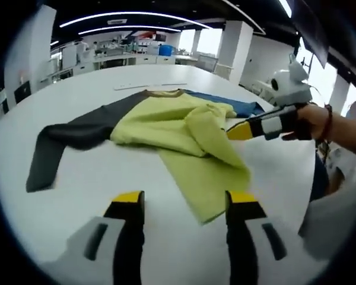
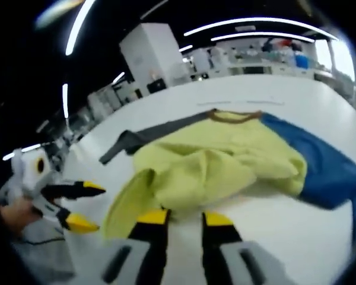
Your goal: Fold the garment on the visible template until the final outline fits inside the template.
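Yellow-green shirt (image 1: 184, 133) with 1 grey sleeve (image 1: 59, 145) and 1 blue sleeve (image 2: 326, 163) lies bunched in the middle of the white tabletop (image 1: 77, 202), half folded. Left hand-held gripper (image 1: 185, 205) and right hand-held gripper (image 2: 184, 218) are both spread apart, holding nothing, maybe ready to grab cloth.

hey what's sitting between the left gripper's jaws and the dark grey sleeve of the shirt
Nothing: in the left gripper view, bare white table runs from the left gripper up to the dark grey sleeve. The yellow-green hem lies off to the right.

Curved ceiling lights (image 1: 130, 15), white pillar (image 1: 234, 44)
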Demonstrator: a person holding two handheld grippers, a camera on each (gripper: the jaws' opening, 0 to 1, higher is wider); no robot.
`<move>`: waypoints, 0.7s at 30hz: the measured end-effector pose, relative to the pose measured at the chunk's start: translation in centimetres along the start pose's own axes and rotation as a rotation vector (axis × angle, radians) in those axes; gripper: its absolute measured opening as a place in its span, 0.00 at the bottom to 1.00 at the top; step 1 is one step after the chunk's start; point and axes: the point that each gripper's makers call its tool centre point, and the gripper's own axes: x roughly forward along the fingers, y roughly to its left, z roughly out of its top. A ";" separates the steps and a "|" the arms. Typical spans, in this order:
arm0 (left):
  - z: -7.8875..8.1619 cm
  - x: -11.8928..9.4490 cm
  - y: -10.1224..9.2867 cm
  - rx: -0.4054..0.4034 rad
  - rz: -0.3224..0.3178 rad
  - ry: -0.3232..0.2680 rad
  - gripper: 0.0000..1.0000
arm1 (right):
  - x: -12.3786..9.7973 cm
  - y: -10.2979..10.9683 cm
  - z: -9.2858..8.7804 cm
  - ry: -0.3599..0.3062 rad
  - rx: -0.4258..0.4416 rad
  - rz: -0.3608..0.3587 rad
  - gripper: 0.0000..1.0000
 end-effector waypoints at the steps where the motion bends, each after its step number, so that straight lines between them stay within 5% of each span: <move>1: -0.2 0.1 -0.2 0.009 -0.003 0.007 0.46 | 0.0 0.1 0.1 -0.007 0.019 0.009 0.17; 13: -1.0 0.5 0.1 0.124 0.028 0.057 0.30 | 0.2 0.1 1.0 -0.053 -0.005 0.019 0.01; 21: -1.2 0.7 -0.7 0.139 0.006 0.069 0.16 | -0.9 0.0 1.3 -0.060 -0.029 0.013 0.00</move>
